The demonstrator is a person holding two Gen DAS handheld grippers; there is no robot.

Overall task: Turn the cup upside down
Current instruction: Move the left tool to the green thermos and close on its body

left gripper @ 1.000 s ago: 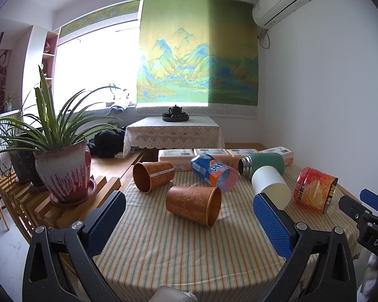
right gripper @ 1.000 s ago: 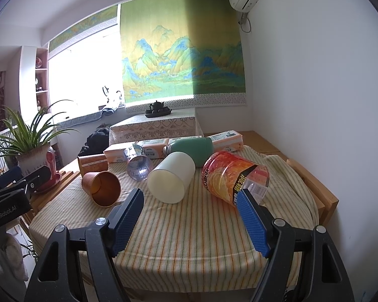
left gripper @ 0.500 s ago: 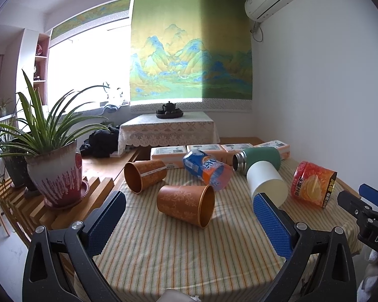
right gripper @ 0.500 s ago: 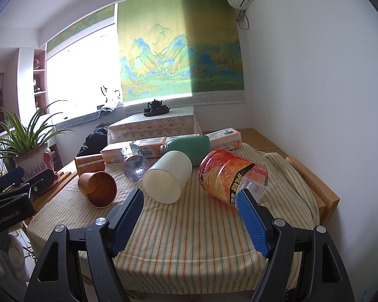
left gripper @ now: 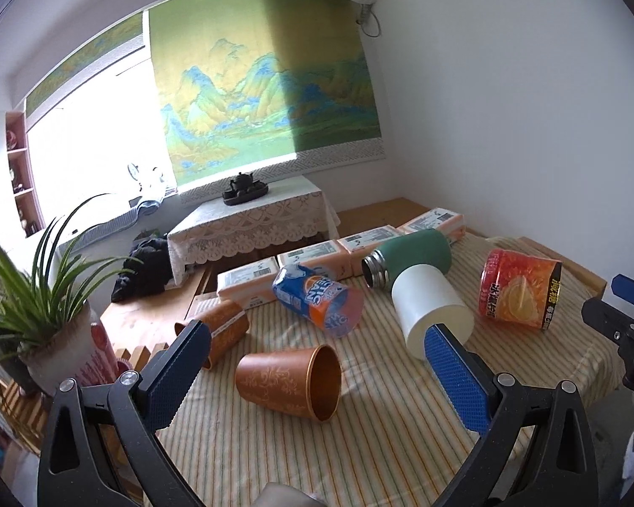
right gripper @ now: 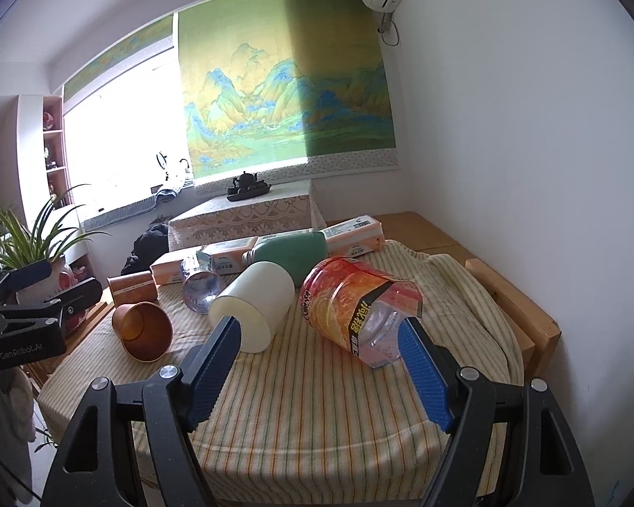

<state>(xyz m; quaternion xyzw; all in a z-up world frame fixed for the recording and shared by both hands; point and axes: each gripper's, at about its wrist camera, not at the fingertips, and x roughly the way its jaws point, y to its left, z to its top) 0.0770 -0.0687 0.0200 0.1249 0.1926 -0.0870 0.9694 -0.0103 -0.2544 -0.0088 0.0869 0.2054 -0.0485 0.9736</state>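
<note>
On the striped tablecloth (left gripper: 274,443) six containers lie on their sides, none upright. Nearest the left gripper (left gripper: 317,372) is a copper cup (left gripper: 289,382), mouth turned toward the camera's right. A second copper cup (left gripper: 226,331) lies behind it, partly hidden by the gripper's left finger. Farther back are a blue-and-orange printed cup (left gripper: 319,298), a white cup (left gripper: 429,310) and a green flask (left gripper: 410,255); the white cup's far end touches or overlaps the flask. A red-orange printed tub (left gripper: 520,289) lies apart at the right side.

Left gripper: jaws spread wide, nothing between them, held above the near table edge. Right gripper (right gripper: 323,361): jaws likewise spread and empty, with the white cup (right gripper: 255,306) just past its left finger and the tub (right gripper: 355,314) just past its right finger.

A row of orange-and-white boxes (left gripper: 308,255) lines the far table edge behind the containers. A potted plant (left gripper: 42,317) stands off the left side on a wooden rack.

View differences:
- The left wrist view shows the copper cup's patterned side; the right wrist view shows its open mouth (right gripper: 143,331).
- The right wrist view shows the tub's clear open end and the tablecloth bunched at the far right corner.
- Each view shows the other gripper at its frame edge.
</note>
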